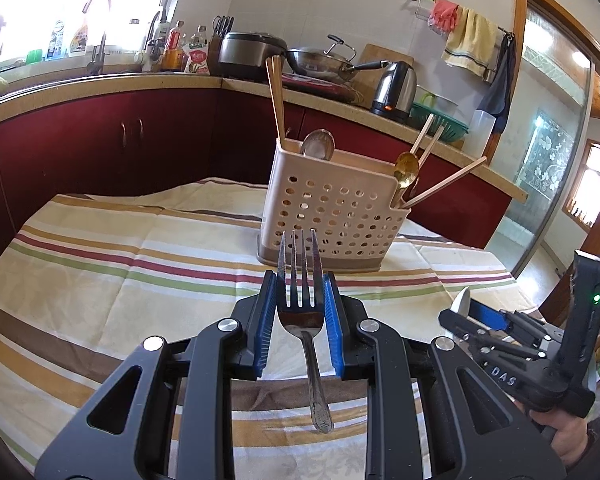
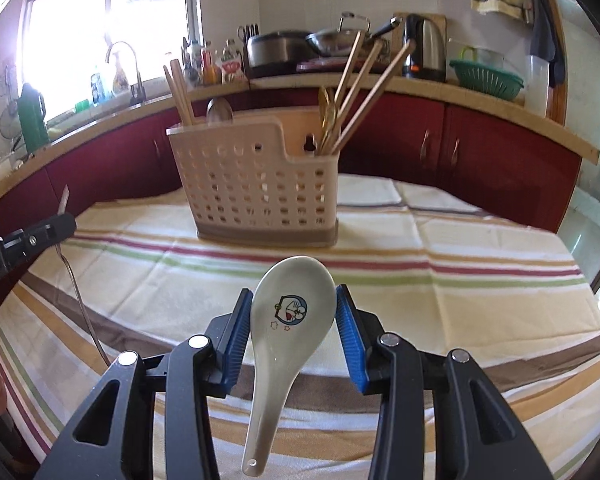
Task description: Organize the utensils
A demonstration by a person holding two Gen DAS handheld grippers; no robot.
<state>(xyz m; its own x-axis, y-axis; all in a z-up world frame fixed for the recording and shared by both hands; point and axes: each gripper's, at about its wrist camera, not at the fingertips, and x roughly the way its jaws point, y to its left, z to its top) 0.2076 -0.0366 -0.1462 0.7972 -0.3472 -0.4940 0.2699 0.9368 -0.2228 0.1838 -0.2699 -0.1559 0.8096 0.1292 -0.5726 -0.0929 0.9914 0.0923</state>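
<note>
**Left wrist view: fork clamped; right wrist view: spoon clamped**

Left wrist view shows your left gripper (image 1: 299, 308) closed on a metal fork (image 1: 302, 320). The blue pads (image 1: 265, 328) press against both sides of the fork's head, tines pointing forward and up, handle hanging back toward you above the striped tablecloth (image 1: 100, 264). Ahead of the tines stands the perforated utensil holder (image 1: 332, 216) on the cloth. It holds a pair of chopsticks (image 1: 276, 104) and a metal spoon (image 1: 318, 145) toward its left end, and a gold spoon (image 1: 406, 168) with more chopsticks (image 1: 444, 180) leaning out at its right end.

Your right gripper (image 2: 294, 316) is clamped on a white ceramic spoon (image 2: 288, 320) with a blue cartoon face printed in its bowl. The pads grip the bowl from both sides; the bowl points toward the holder and the handle slopes down toward you. From the right wrist view, the holder sits well ahead on the cloth, apart from the spoon. Your left gripper appears at that view's left edge, the fork's handle hanging below it.

Both utensils are held clear above the table, neither touching the holder. Behind runs a kitchen counter (image 1: 180, 82) with a kettle (image 1: 394, 90) and a wok (image 1: 320, 62).
</note>
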